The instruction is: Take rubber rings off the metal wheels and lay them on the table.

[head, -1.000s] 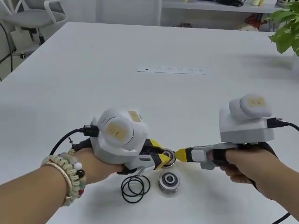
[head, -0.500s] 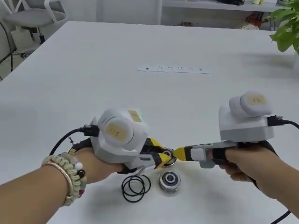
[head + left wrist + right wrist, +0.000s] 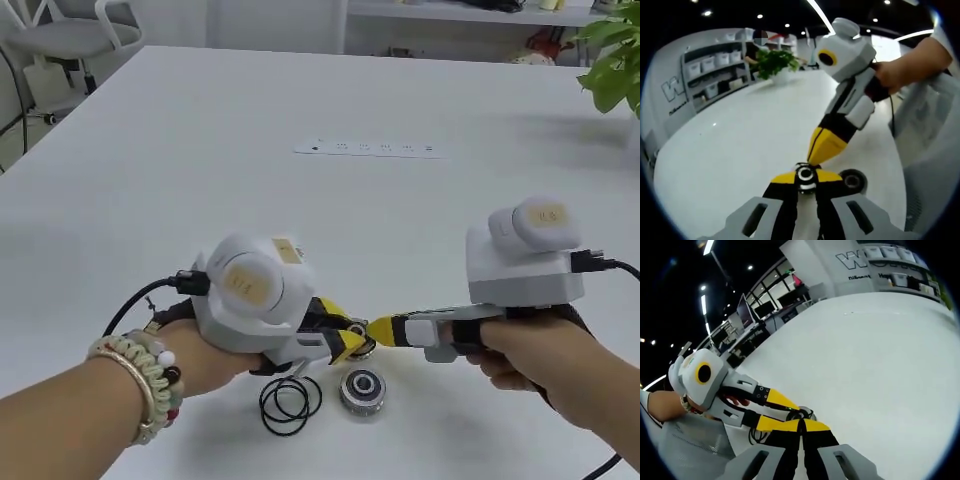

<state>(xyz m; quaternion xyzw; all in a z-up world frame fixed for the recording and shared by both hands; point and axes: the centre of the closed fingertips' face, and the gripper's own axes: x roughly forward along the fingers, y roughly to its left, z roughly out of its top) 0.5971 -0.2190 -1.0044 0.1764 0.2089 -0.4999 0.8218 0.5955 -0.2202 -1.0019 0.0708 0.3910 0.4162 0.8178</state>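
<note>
Left gripper: jaws clamped on a small round silver metal wheel, held just above the white counter on the side nearest us. Right gripper meets it head-on. Its yellow-tipped jaws look pressed together w/ tips touching the wheel's rim; whether they've pinched a ring there we can't tell. Several thin black rubber rings lie loose & overlapping on the counter just below the left gripper. A second silver metal wheel w/ a dark centre lies flat just beside them.

Handling, as we judge it: the rings are light, soft, stretchy & prob. grippy, and sit snug on the rim, so one will resist, then snap free. Best hold is to pinch a small bit of ring at the rim edge & peel it outward over the lip, not pull straight off. The wheel is stiff, smooth & dense for its size, so it could twist or slip. We'd clamp it across its flat faces. A freed ring will be floppy, so lay it down, don't drop it.
</note>
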